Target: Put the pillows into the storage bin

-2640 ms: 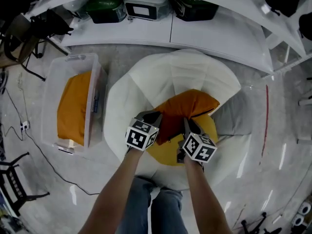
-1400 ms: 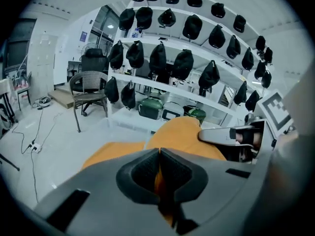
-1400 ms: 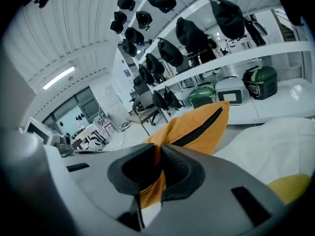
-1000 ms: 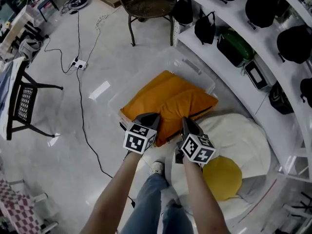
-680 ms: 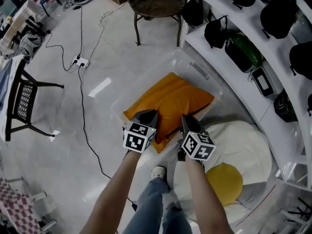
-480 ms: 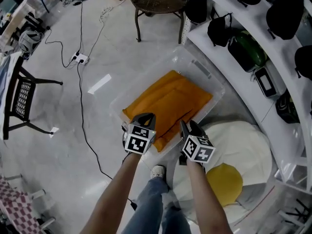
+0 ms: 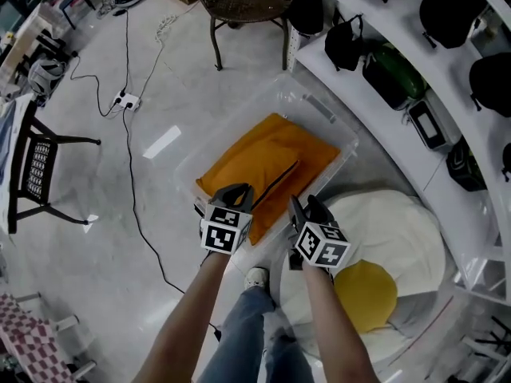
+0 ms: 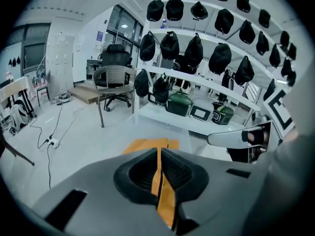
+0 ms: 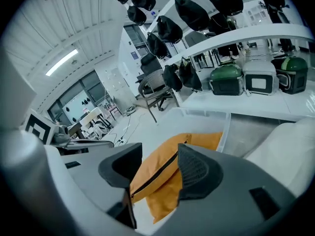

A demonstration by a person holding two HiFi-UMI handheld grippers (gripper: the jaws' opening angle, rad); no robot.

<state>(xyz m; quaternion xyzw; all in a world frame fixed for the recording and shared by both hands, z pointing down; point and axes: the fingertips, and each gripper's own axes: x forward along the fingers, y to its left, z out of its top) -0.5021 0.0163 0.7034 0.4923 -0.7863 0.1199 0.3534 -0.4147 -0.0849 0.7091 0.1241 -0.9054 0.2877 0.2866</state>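
An orange pillow [image 7: 267, 162] with a dark zipper lies in the clear storage bin [image 7: 319, 112], on top of another orange pillow. My left gripper [image 7: 234, 191] is at the pillow's near left corner, shut on a thin fold of its orange fabric [image 8: 158, 181]. My right gripper [image 7: 302, 206] hovers at the near right corner. Its jaws are opening, and the pillow [image 9: 153, 176] lies below the gap without touching the pads. A yellow pillow [image 7: 363, 294] rests on the white beanbag [image 7: 399, 230].
Curved white shelves [image 7: 375, 110] with black bags and cases run behind the bin. A wicker chair [image 7: 239, 2] stands beyond it. A cable [image 7: 136, 190] crosses the floor to the left, near a black folding frame [image 7: 40, 166]. The person's shoe [image 7: 255, 278] is below the bin.
The orange pillow was carried from the beanbag to the bin and lowered in. The right jaws have come off it and spread; the left stays closed at the corner.
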